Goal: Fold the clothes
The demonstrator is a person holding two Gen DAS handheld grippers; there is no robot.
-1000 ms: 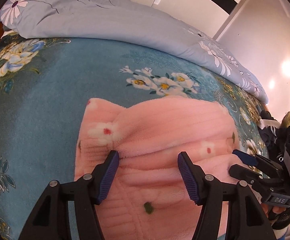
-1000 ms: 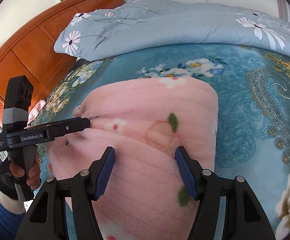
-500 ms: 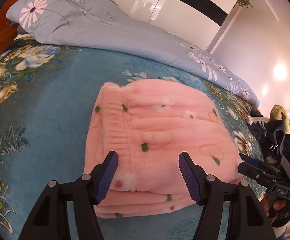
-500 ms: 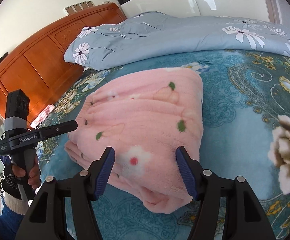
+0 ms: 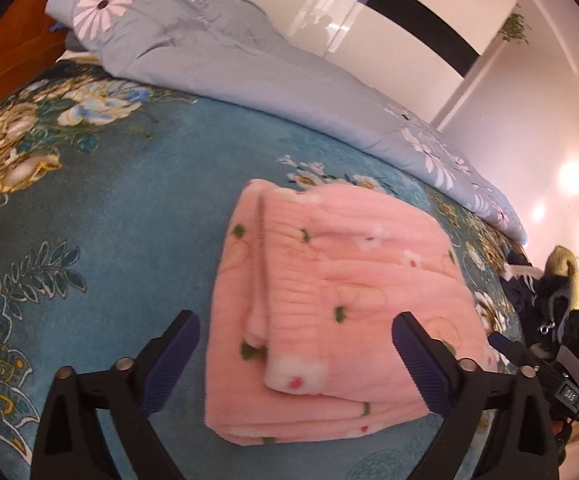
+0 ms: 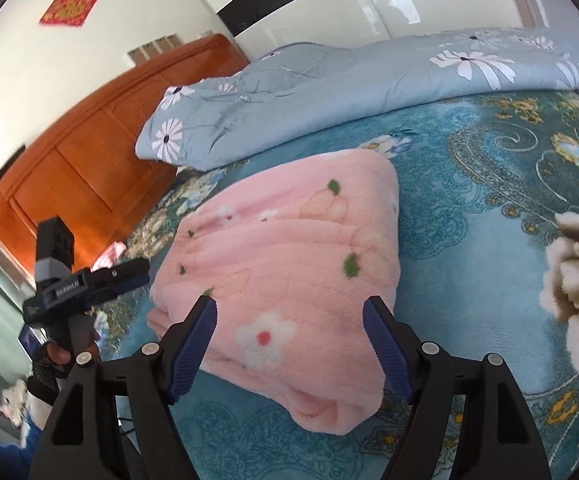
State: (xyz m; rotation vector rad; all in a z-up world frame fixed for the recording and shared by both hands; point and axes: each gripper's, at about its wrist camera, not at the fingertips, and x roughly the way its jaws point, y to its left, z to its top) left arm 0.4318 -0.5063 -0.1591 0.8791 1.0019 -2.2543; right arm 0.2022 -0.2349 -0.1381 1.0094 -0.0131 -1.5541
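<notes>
Pink fleece garment with small flower print (image 5: pixel 341 304) is lying folded into a thick rectangle on the teal floral bedspread (image 5: pixel 101 216), near the pale blue flowered duvet (image 6: pixel 329 92). Left gripper (image 5: pixel 295 364) and right gripper (image 6: pixel 289 340) are hovering over its near edge, jaws just opening wide, gripping nothing.

The left gripper (image 6: pixel 129 276) bore a blurred side label, seemingly "GenRobot.AI". The red wall hanging (image 6: pixel 69 9) carried gold characters, too small to read.
</notes>
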